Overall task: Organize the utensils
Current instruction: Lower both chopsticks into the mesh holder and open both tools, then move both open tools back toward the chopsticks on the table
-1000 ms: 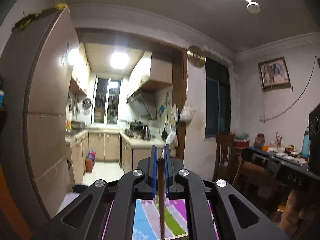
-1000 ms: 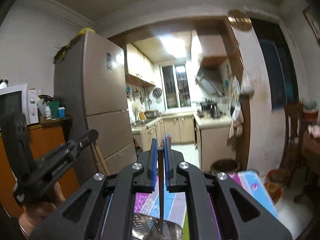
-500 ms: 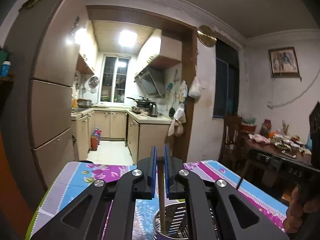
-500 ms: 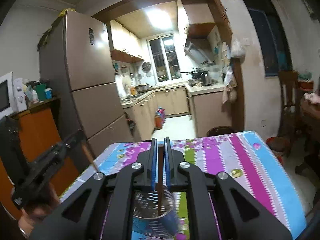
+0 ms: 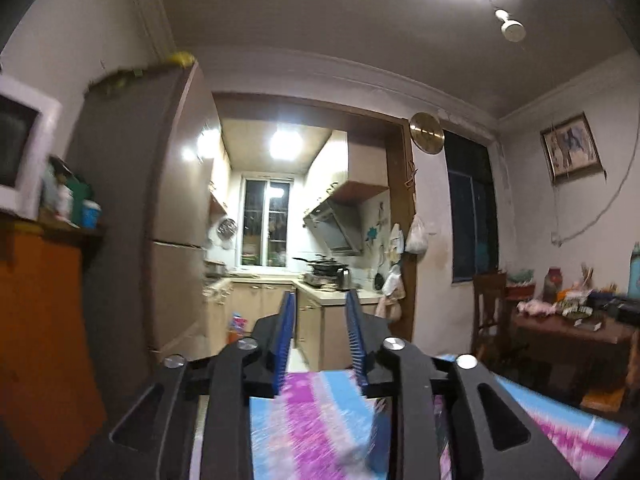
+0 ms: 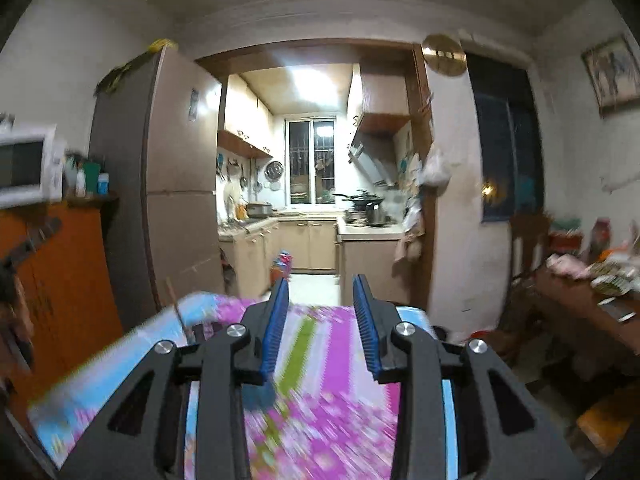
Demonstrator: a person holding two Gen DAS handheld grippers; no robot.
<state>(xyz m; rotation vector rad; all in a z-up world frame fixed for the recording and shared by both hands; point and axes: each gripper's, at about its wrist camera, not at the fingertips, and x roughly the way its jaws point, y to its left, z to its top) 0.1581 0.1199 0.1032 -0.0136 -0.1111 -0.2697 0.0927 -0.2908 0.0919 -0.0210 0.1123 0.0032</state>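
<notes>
My left gripper [image 5: 321, 300] is open and empty, its blue pads apart above the flowered tablecloth [image 5: 320, 420]. My right gripper [image 6: 322, 286] is open and empty too, above the same tablecloth [image 6: 328, 400]. A thin brown chopstick [image 6: 178, 312] stands up at the left in the right wrist view, its lower end hidden behind the gripper body. The wire utensil holder is out of view now. Both views are blurred by motion.
A tall brown fridge [image 6: 160, 200] and an orange cabinet [image 6: 60, 288] with a microwave [image 6: 24, 168] stand on the left. The kitchen doorway [image 6: 312, 200] is ahead. A cluttered wooden side table [image 5: 576, 328] and chair [image 5: 486, 312] stand on the right.
Both grippers have opened and let go of their chopsticks, which are gone from between the pads. Both have risen and tilted up, so the wire holder has dropped out of view.
</notes>
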